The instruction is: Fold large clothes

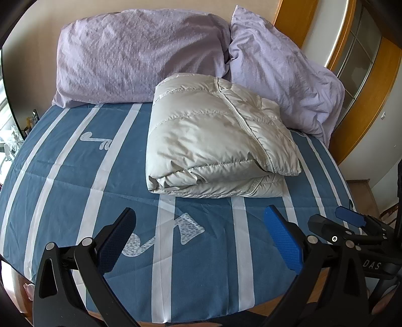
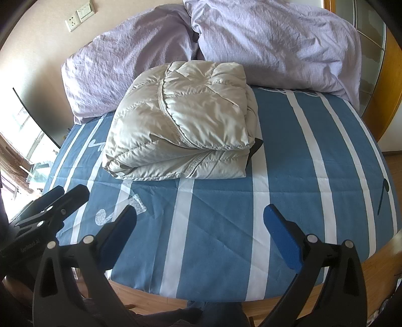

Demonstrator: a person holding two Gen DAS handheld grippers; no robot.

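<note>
A beige quilted down jacket lies folded into a thick rectangular bundle on the blue bed cover with white stripes, near the pillows. The right wrist view has the same folded jacket slightly left of centre, a dark bit of lining poking out at its right edge. My left gripper hovers open over the near end of the bed, short of the jacket, holding nothing. My right gripper is likewise open and empty, also well short of the jacket. Each gripper appears at the edge of the other's view.
Two lilac pillows lean against the beige wall behind the jacket. A curved wooden frame with glass stands at the right. Wall sockets sit upper left. The wooden bed edge runs below the cover.
</note>
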